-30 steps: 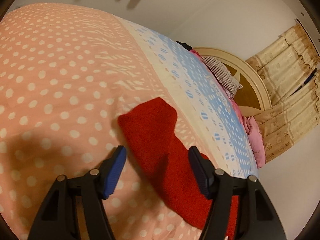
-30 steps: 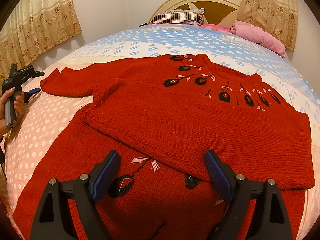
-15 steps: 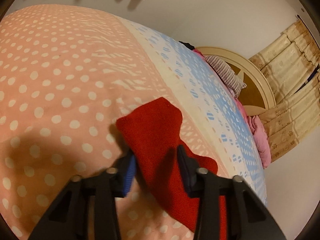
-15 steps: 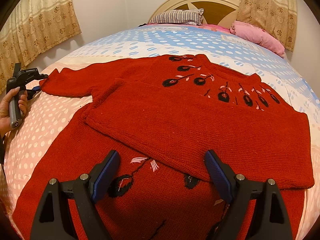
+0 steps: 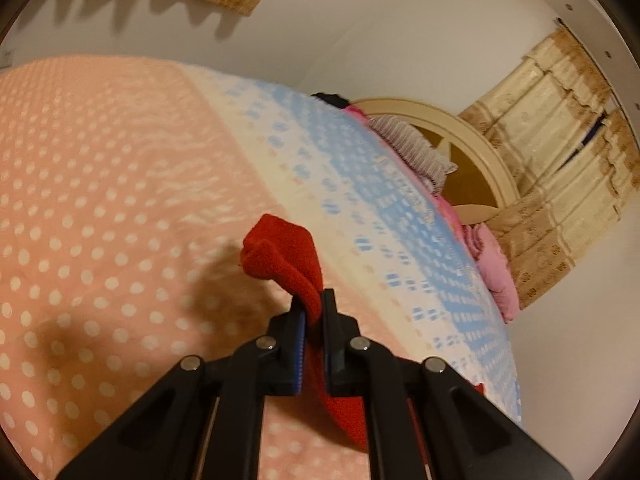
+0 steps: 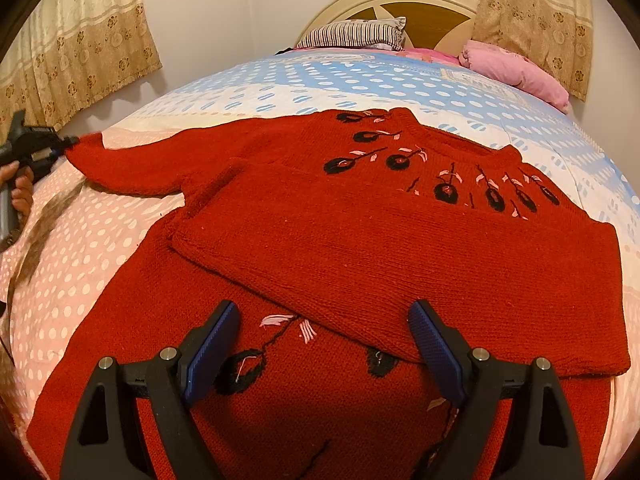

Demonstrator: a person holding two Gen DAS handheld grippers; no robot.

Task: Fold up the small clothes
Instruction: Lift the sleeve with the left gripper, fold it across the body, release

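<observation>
One red knitted sweater [image 6: 360, 248] is lying on one bed, whose one polka-dot bedspread [image 6: 360, 80] is showing a pink band, a cream band and a blue band. Two grippers are showing, the left gripper [image 5: 314, 312] and the right gripper [image 6: 324, 344], each carrying two blue-padded fingers. At the head of the bed, one striped pillow [image 6: 352, 34] and one pink bundle of bedding [image 6: 516, 70] are sitting before one arched headboard [image 6: 400, 8], and two patterned curtains, one on the left [image 6: 76, 48] and one on the right [image 6: 532, 20], are hanging on the walls.
</observation>
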